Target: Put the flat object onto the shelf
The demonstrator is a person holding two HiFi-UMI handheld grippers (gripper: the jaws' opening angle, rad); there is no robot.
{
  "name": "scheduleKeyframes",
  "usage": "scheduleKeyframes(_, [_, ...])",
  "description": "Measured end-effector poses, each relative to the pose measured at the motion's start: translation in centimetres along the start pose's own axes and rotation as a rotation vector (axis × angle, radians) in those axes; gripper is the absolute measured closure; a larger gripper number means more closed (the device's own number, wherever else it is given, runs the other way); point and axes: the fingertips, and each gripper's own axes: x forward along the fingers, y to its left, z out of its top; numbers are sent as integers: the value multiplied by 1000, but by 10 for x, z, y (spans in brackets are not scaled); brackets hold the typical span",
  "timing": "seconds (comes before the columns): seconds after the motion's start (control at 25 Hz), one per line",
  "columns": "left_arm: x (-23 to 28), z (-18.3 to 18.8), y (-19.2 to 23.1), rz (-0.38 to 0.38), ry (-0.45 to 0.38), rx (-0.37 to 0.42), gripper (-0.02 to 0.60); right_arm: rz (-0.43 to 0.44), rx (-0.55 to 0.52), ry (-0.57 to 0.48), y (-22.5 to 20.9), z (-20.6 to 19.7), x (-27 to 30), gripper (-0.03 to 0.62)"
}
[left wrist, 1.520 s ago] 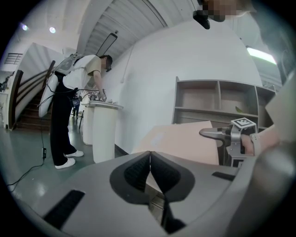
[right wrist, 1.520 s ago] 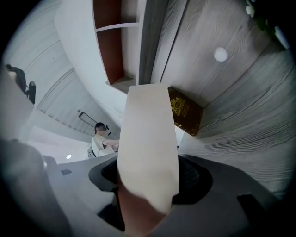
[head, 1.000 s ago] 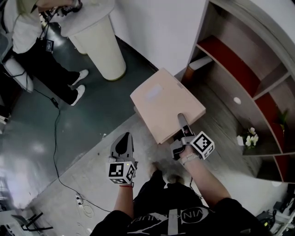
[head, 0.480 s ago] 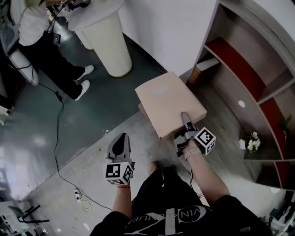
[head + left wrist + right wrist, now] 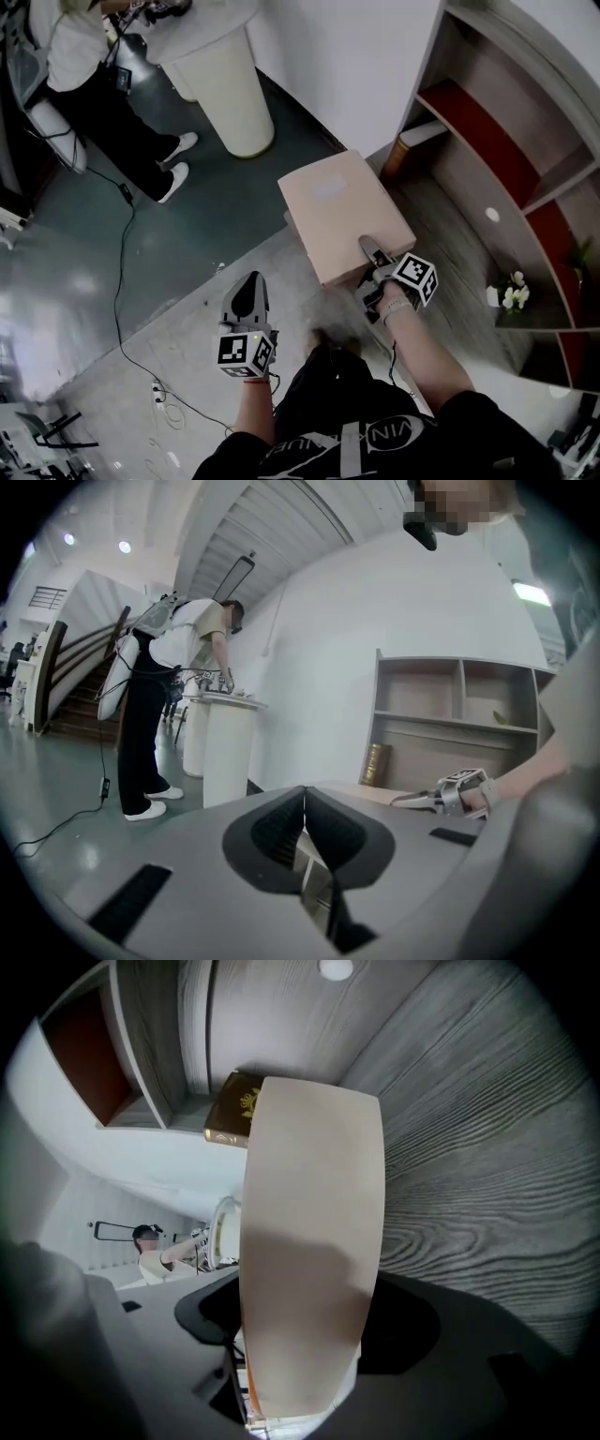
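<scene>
My right gripper has the box by its near edge, at the middle of the head view. One jaw lies on the top face and the other is tucked beneath. The box reaches away from the gripper toward the upper left of the frame, flat side up, above the grey floor.

In the right gripper view the box fills the gap at the right gripper and runs straight up the frame from it, with a dark jaw on either side. Those jaws have just been opening a little, yet the box sits pinched between them.

The shelf takes up the right side of the head view, apart from the box. Its nearest corner, where a gold item stands, is just beyond the box's far right edge. In the right gripper view that gold item shows at the box's far end, under the shelf.

My left gripper is at lower centre, to the left of the box and clear of it. In its own view the left gripper has its jaws pressed together on nothing.

A person stands by a white pedestal at the upper left.
</scene>
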Motion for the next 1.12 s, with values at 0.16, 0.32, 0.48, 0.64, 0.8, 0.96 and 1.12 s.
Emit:
scheduleKeyframes(0.16, [-5, 5, 3, 21, -17, -2, 577, -74, -7, 94, -12, -9, -1, 224])
scheduleKeyframes(0.32, [-14, 13, 7, 38, -35, 10, 577, -117, -27, 136, -22, -15, -6, 195])
scheduleKeyframes(0.48, [-18, 18, 12, 59, -49, 4, 577, -142, -46, 196, -23, -22, -7, 178])
scheduleKeyframes(0.64, [-18, 19, 7, 55, -57, 6, 577, -173, -41, 235, -29, -26, -13, 137])
scheduleKeyframes(0.8, [-15, 21, -1, 43, -58, 11, 577, -154, 28, 238, -28, -25, -22, 125])
scheduleKeyframes(0.96, [-14, 26, -5, 36, -62, 21, 577, -109, 90, 204, -16, -18, -30, 128])
scheduleKeyframes(1.12, [-12, 30, -9, 30, -69, 28, 577, -79, 77, 192, -6, -13, -39, 134])
